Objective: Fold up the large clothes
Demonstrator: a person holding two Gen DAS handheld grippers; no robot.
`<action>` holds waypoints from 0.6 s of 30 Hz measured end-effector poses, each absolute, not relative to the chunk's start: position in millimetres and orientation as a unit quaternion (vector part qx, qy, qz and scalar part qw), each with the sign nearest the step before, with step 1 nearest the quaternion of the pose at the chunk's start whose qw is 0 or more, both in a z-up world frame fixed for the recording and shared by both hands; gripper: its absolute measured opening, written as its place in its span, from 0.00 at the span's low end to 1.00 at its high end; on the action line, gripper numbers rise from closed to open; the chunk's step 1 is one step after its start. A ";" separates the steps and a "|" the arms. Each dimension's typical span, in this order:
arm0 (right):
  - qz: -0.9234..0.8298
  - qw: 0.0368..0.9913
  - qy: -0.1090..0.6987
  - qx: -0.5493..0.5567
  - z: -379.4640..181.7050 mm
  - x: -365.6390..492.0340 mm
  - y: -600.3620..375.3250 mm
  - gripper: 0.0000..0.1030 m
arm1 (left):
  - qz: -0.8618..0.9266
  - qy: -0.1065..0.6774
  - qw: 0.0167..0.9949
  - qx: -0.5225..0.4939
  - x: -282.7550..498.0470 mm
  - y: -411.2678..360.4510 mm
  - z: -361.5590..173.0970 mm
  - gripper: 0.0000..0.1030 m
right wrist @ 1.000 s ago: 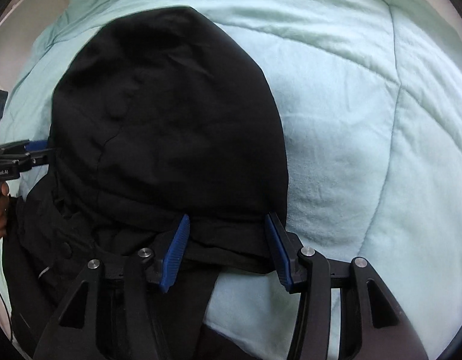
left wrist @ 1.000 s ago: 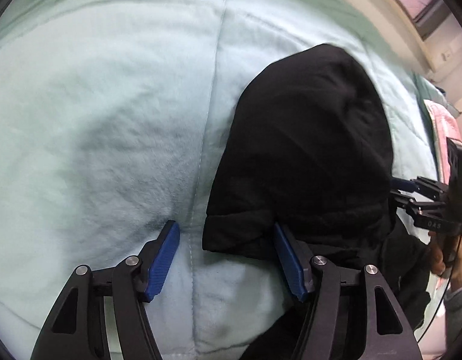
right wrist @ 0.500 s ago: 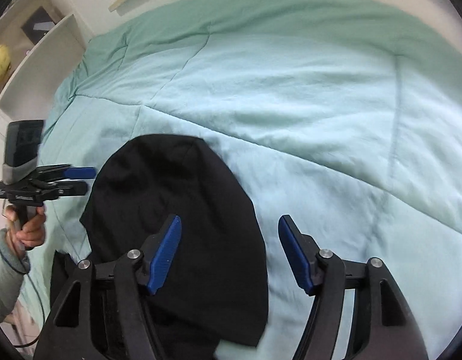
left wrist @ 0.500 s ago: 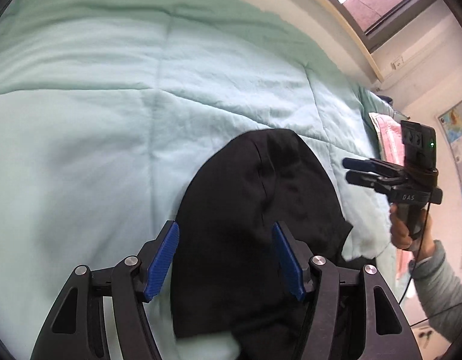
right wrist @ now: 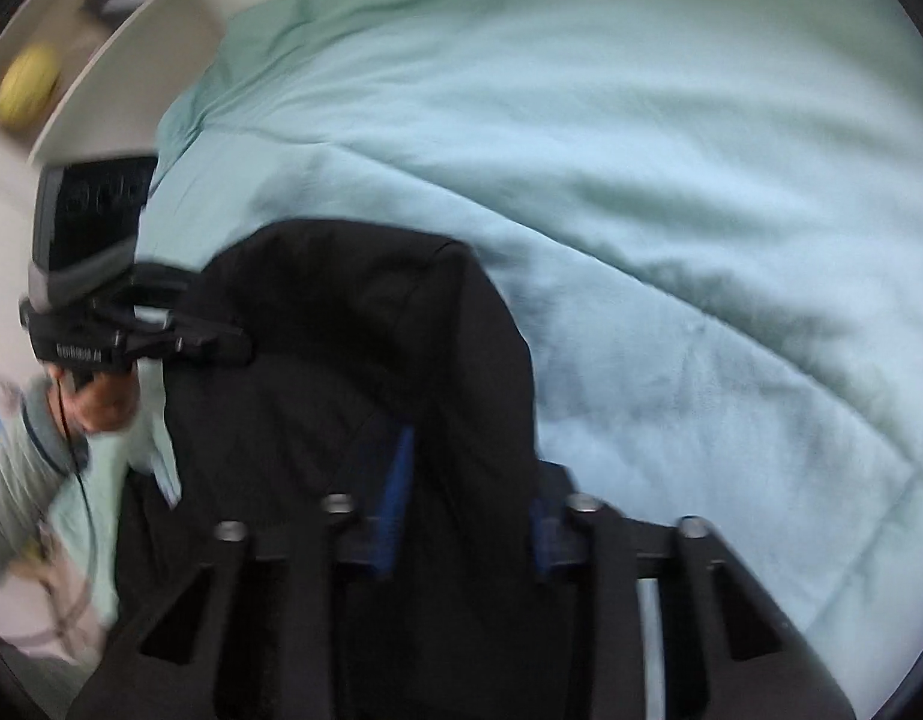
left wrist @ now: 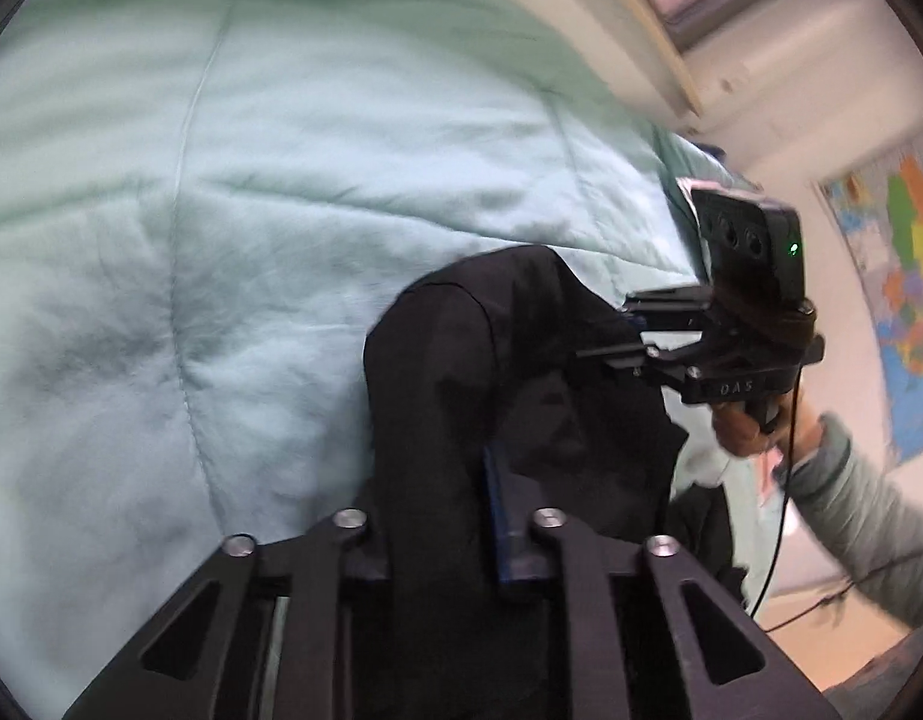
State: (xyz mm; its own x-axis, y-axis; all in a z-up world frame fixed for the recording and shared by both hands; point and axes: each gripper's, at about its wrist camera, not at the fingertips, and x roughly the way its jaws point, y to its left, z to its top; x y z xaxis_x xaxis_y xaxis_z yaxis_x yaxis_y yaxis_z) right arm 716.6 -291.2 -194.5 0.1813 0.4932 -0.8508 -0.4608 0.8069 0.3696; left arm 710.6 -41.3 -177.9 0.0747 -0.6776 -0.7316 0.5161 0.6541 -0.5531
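Fingers (left wrist: 497, 516) of both grippers clamping black garment (left wrist: 521, 372) edges, quilt (left wrist: 221, 210) around.

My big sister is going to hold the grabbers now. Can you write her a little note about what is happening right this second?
Left gripper: shut on the black hooded jacket, fabric bunched between its blue pads.
Right gripper: shut on the same jacket, at the hood's other side.
The hood end is raised off the pale green quilted bedspread; the rest of the jacket trails down toward the bed's near edge.
Done: both sides gripped and lifted.
Left: probably lay the hood over the jacket's body, smooth it, then finish the folds. The pictures are blurry, so go slowly.
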 end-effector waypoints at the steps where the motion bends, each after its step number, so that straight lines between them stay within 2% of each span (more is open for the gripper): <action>1: 0.313 0.777 0.547 0.002 -179.8 703.7 -289.7 0.22 | -0.415 0.533 0.734 -0.066 702.0 -40.0 -166.8 0.15; 9: 0.302 0.829 0.467 -0.061 -74.0 572.2 -287.6 0.18 | -0.449 0.445 0.774 0.021 570.5 -40.3 -61.3 0.14; 13: 0.281 0.845 0.446 -0.088 -45.8 487.8 -281.4 0.18 | -0.449 0.433 0.779 0.064 497.4 -41.8 -38.5 0.14; 18: 0.276 0.846 0.445 -0.104 -36.6 397.2 -274.6 0.18 | -0.445 0.437 0.777 0.086 414.0 -39.7 -31.5 0.14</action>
State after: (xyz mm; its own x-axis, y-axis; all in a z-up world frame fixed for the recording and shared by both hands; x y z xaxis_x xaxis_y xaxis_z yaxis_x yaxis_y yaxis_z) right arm 397.2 -274.6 -36.6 0.4522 0.3739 -0.8098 -0.5585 0.8266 0.0698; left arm 414.0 -39.7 -31.5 0.2209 -0.6164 -0.7558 0.7665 0.5890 -0.2563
